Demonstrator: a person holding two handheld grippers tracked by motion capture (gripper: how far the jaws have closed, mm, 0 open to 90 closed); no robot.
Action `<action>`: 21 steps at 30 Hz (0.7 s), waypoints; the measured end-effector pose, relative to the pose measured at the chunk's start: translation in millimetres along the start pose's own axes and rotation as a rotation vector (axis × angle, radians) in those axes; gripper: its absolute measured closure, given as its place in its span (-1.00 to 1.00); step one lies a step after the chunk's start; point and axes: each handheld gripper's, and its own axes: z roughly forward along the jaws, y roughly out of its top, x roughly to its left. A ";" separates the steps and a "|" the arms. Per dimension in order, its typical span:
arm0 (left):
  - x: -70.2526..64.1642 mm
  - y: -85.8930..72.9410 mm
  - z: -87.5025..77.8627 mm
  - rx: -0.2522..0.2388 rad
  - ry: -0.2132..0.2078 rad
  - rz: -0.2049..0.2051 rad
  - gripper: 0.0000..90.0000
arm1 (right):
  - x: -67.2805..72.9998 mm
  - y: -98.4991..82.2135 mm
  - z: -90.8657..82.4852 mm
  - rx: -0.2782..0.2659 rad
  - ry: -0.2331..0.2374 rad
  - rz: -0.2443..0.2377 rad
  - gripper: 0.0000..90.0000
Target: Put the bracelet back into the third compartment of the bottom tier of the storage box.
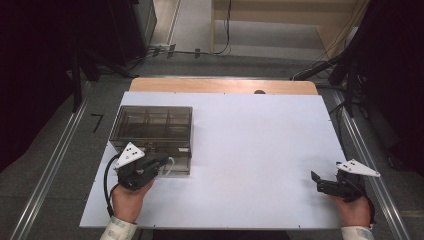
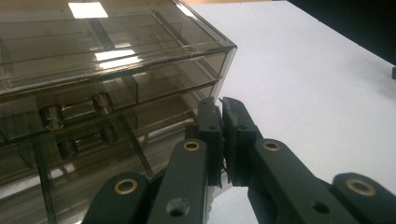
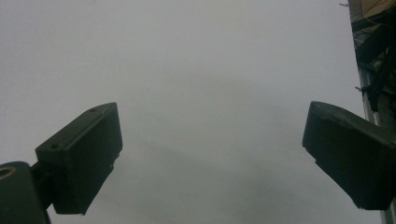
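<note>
Smoked plastic drawer box [image 1: 151,131] sits just ahead of the left gripper [image 2: 223,114], jaws pressed together, empty. Looks rigid, light, slippery, so I'd grab a drawer knob [image 2: 102,102]. Right gripper [image 3: 210,154], well right of the box, is spread wide.

Left tongs [image 1: 162,162] at the smoky drawer box [image 1: 152,122], right tongs [image 1: 316,181] well apart on white tabletop [image 1: 250,150].

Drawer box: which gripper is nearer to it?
Left. The left gripper is at the drawer box's front face, jaws shut; the right gripper sits far across the table, open.
</note>
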 end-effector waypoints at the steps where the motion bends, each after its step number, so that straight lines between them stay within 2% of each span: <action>1: 0.3 0.9 -0.3 -0.002 0.001 0.002 0.95 | 0.0 0.0 0.0 0.000 0.000 0.000 -0.92; 8: 3.0 4.9 2.1 -0.018 0.010 0.002 0.95 | 0.1 -0.1 0.2 0.000 0.000 -0.003 -0.92; 21: 10.7 5.0 25.4 -0.004 0.046 0.009 0.95 | 0.0 -0.1 -0.2 0.000 -0.001 -0.002 -0.92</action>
